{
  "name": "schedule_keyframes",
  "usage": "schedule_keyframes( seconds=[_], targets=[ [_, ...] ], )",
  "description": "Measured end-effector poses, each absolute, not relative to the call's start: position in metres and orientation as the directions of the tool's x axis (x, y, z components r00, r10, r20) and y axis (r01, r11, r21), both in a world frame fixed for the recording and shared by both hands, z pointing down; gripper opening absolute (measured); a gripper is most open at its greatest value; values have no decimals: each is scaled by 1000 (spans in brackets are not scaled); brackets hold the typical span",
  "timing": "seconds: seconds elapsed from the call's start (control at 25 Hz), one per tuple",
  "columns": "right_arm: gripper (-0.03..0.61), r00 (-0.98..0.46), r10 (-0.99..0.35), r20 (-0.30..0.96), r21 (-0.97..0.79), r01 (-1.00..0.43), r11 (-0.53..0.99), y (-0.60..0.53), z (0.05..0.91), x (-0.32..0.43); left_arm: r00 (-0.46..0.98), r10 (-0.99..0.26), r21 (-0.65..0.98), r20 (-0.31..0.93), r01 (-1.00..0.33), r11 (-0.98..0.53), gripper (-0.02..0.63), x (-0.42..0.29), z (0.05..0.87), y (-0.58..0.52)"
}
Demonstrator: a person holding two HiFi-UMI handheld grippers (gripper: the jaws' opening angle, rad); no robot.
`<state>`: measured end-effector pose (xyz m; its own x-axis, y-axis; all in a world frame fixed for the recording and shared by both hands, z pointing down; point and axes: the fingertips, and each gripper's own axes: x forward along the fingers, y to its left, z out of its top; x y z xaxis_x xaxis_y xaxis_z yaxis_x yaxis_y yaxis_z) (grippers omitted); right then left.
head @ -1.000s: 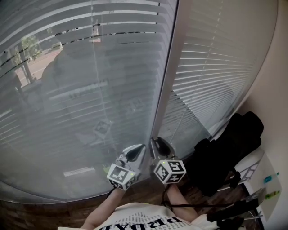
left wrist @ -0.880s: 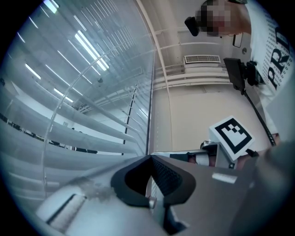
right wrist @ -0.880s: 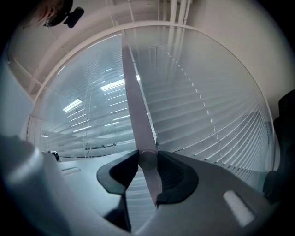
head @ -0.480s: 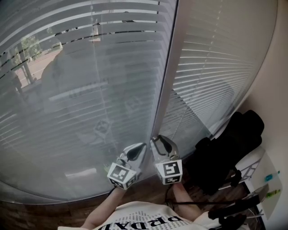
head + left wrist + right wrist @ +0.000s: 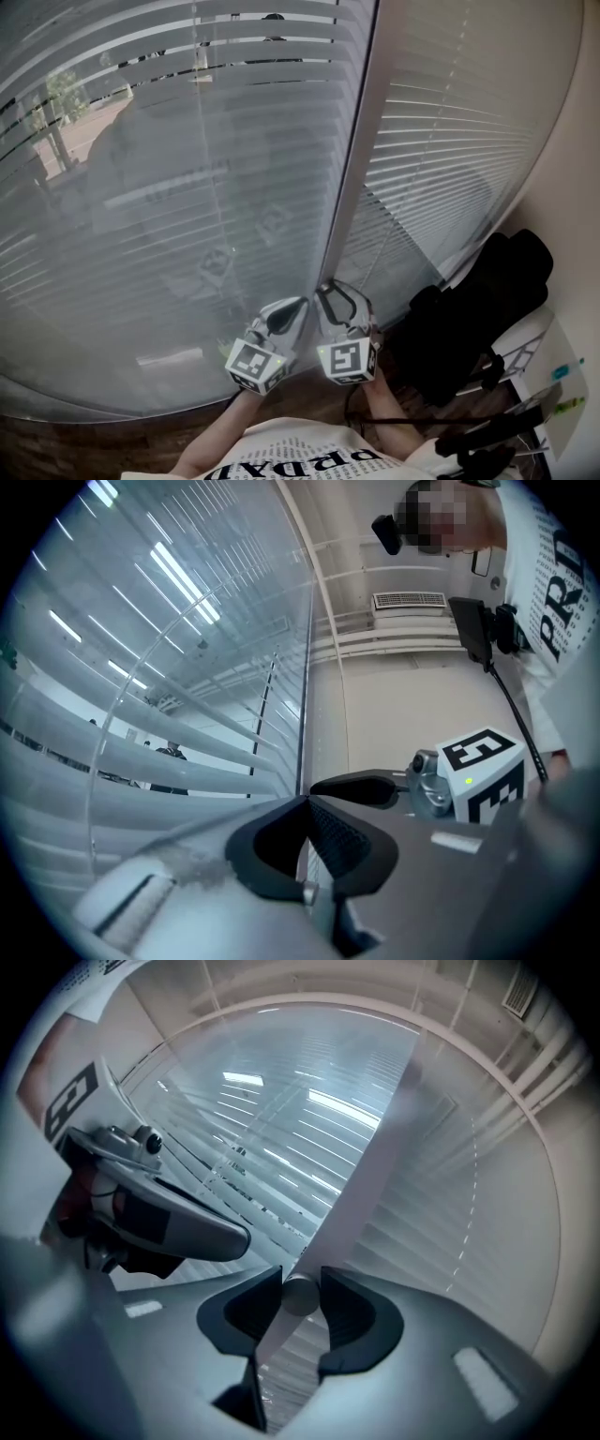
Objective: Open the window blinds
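White blind slats (image 5: 187, 84), long axis horizontal

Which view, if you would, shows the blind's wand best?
The right gripper view: the wand sits close up between the pads of the right gripper, its round end clear. The head view and the left gripper view do not show it clearly.

Soft grey daylight filters through the blinds (image 5: 187, 141) from ten o'clock, and the corner at four o'clock lies dim. Both gripper views warp towards dark rims, with blurred foregrounds.
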<state>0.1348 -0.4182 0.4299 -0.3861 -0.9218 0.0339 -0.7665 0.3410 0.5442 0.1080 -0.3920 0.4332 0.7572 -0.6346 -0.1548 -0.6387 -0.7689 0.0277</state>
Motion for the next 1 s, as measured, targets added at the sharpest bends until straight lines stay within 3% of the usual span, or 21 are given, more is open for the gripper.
schedule_keyframes(
  seconds=[1.0],
  targets=[
    [133, -369, -930, 14, 328, -877, 352, -422, 428, 142, 753, -639, 28, -154, -644, -765, -8, 110, 433, -394]
  ],
)
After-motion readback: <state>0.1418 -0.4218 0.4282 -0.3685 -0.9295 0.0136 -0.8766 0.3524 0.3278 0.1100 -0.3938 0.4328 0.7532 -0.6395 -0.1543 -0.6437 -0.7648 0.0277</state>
